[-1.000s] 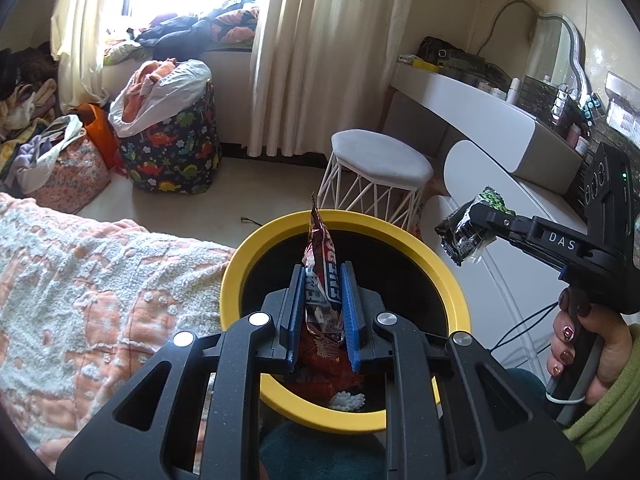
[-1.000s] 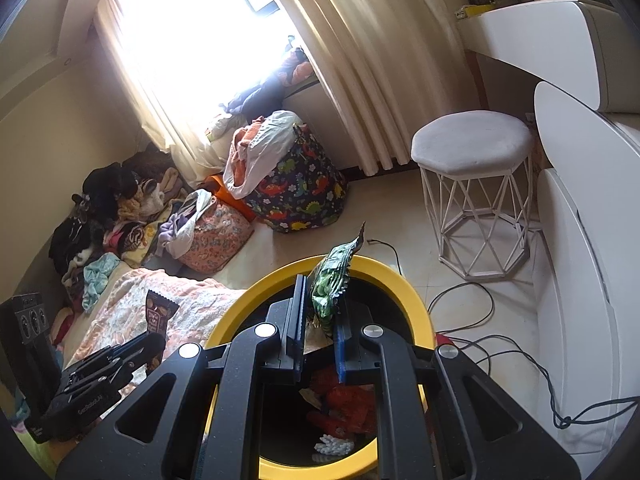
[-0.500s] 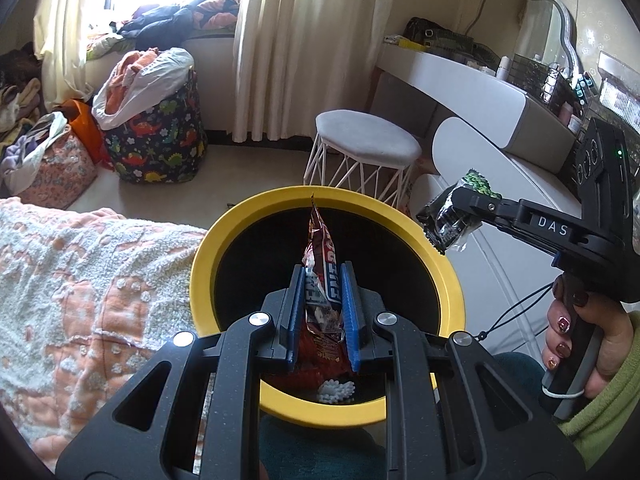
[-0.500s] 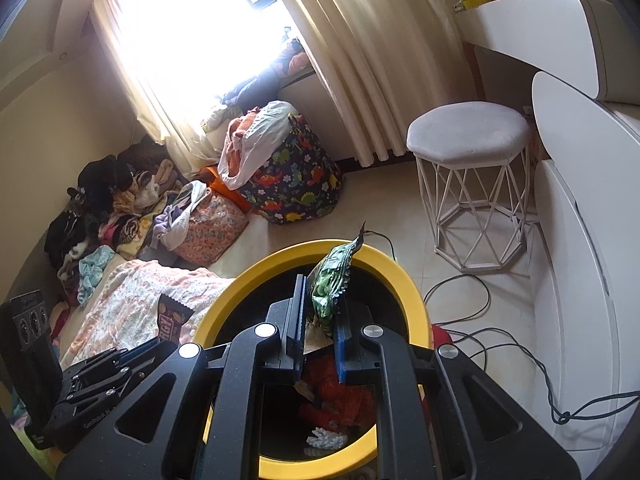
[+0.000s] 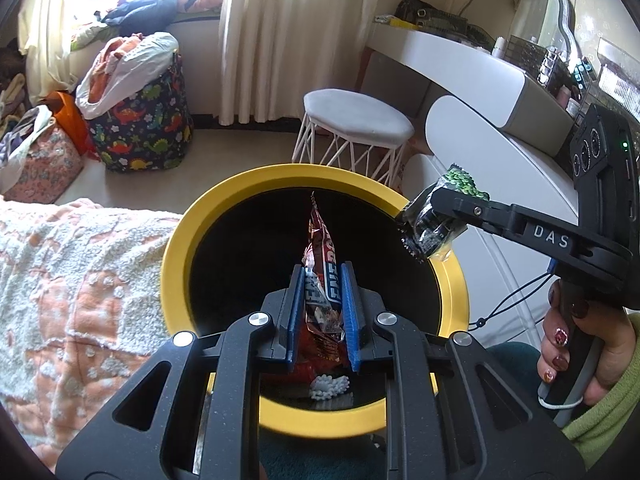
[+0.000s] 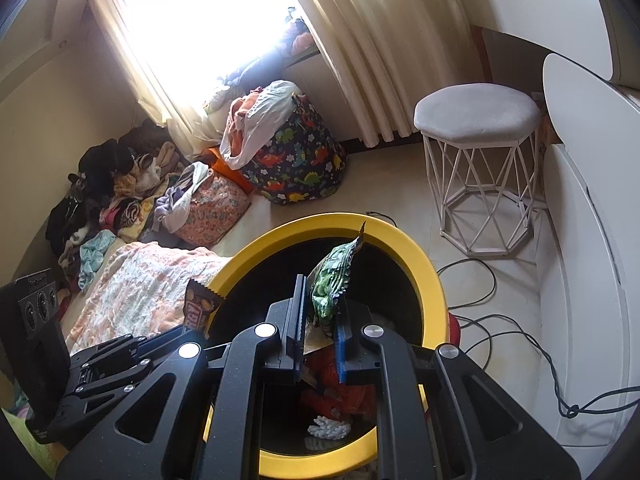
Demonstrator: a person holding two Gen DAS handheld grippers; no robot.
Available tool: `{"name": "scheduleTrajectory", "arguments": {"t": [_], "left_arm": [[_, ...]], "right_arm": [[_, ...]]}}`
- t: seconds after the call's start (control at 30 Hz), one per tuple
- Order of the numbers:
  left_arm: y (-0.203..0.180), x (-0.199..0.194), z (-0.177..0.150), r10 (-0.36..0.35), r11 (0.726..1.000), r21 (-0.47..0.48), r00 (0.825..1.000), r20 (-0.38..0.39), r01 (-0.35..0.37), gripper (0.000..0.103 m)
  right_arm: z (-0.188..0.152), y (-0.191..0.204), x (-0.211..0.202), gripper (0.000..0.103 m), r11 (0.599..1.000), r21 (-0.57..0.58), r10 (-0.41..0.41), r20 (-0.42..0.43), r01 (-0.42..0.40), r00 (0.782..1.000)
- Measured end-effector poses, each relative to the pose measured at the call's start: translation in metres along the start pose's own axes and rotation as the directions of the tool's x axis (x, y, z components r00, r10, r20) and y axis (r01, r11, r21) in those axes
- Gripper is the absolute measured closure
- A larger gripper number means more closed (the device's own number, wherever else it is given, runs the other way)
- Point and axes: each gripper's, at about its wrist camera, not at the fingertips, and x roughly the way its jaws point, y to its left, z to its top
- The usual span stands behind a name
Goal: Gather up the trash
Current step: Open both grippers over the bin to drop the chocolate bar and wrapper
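Since the earlier frame both hands have dropped toward the yellow-rimmed bin (image 5: 176, 280), and the rim fills more of each view; the right gripper (image 5: 430, 224), then off to the side of the rim, now overlaps its right edge. Left gripper (image 5: 322, 300) is clamped on the red snack wrapper (image 5: 320, 276), blue pads pinching its lower half, top edge sticking up free over the bin's opening. Right gripper is clamped on the green snack wrapper (image 6: 332, 280), pinched at its bottom with the pointed corner up, also over the opening; in the right view there looks to be slight slack beside the left pad, so that grip may be loosening, can't say for sure. Handling read: both are thin crinkly foil-film, near weightless, floppy, slick surface, nothing fragile. They'll flutter rather than drop straight and may cling to a pad on release. Best hold is a flat pinch across a doubled or seamed section, as now; grabbing a single loose corner would likely slip. Bin already holds red packaging (image 6: 340, 392) and a white crumpled bit (image 5: 330, 386) at the bottom. Bed blanket (image 5: 80, 280) touches the bin's left side, stool (image 5: 356, 120) beyond its far rim.
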Motion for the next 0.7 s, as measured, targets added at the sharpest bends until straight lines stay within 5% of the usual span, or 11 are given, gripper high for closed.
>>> {"name": "scheduleTrajectory", "arguments": {"t": [0.57, 0.7], "left_arm": [[-0.01, 0.018, 0.018, -0.015, 0.999, 0.028, 1.0, 0.004, 0.015, 0.09], [-0.008, 0.016, 0.019, -0.009, 1.0, 0.023, 1.0, 0.008, 0.009, 0.09]], "right_arm": [[-0.001, -0.003, 0.002, 0.09, 1.0, 0.008, -0.002, -0.005, 0.002, 1.0], [-0.001, -0.002, 0.001, 0.074, 1.0, 0.008, 0.002, -0.004, -0.002, 1.0]]}}
